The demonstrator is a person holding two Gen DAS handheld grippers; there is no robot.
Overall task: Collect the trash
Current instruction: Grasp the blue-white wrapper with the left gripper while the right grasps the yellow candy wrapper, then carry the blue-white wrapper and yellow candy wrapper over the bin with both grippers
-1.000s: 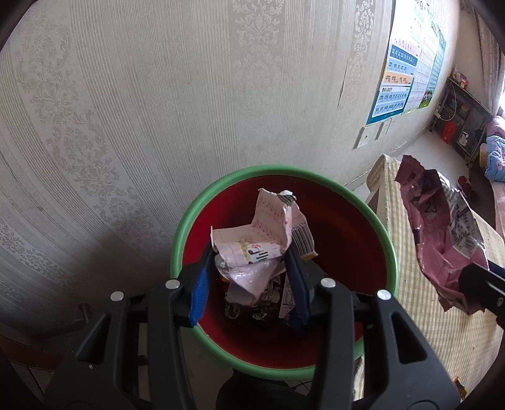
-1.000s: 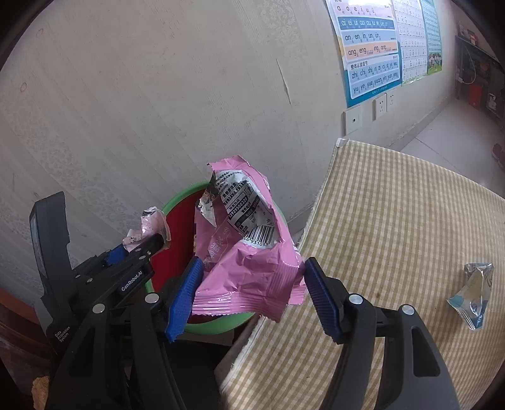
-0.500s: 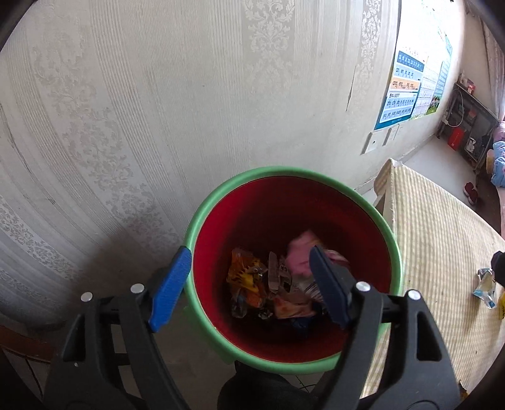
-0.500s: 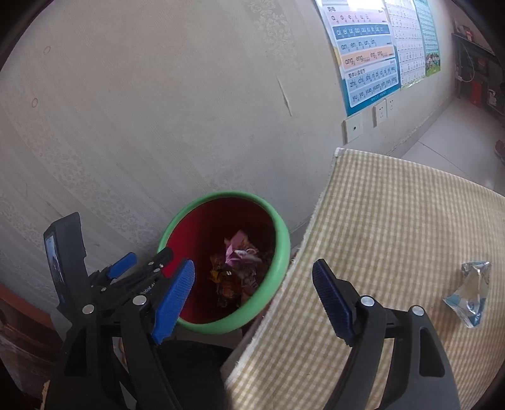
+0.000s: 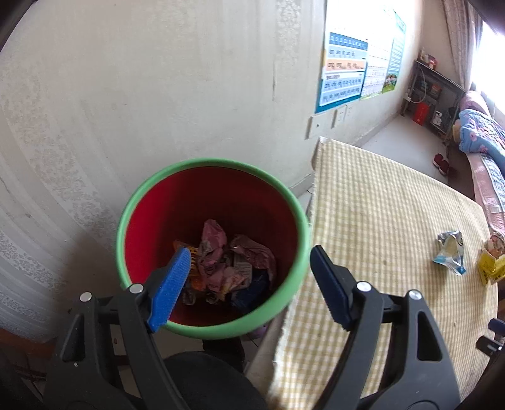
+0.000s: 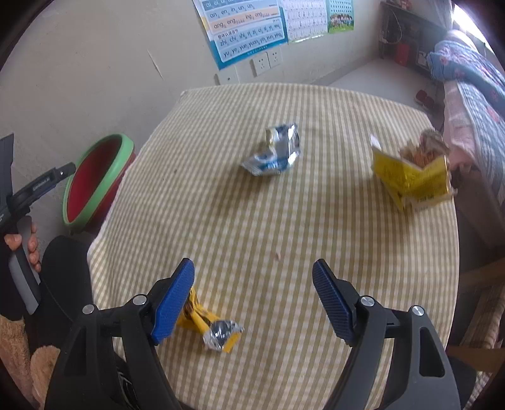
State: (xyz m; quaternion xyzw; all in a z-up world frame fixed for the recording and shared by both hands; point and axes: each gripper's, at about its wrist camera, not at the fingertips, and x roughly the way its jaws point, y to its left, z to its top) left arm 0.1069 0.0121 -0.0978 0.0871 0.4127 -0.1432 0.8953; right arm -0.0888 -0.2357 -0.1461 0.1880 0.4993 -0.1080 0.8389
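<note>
A red bin with a green rim stands by the wall and holds crumpled pink and orange wrappers. My left gripper is open and empty above its near right edge. The bin also shows at the left in the right wrist view. My right gripper is open and empty over the checked table. A yellow wrapper lies by its left finger. A blue-silver wrapper and a yellow torn packet lie farther off.
The blue-silver wrapper and the yellow packet also show at the right in the left wrist view. A bed stands beyond the table's right side. A poster hangs on the wall.
Both grippers opened and dropped their pink wrappers into the bin. The right gripper has swung right from the bin to over the table. The left gripper has shifted right a little.
</note>
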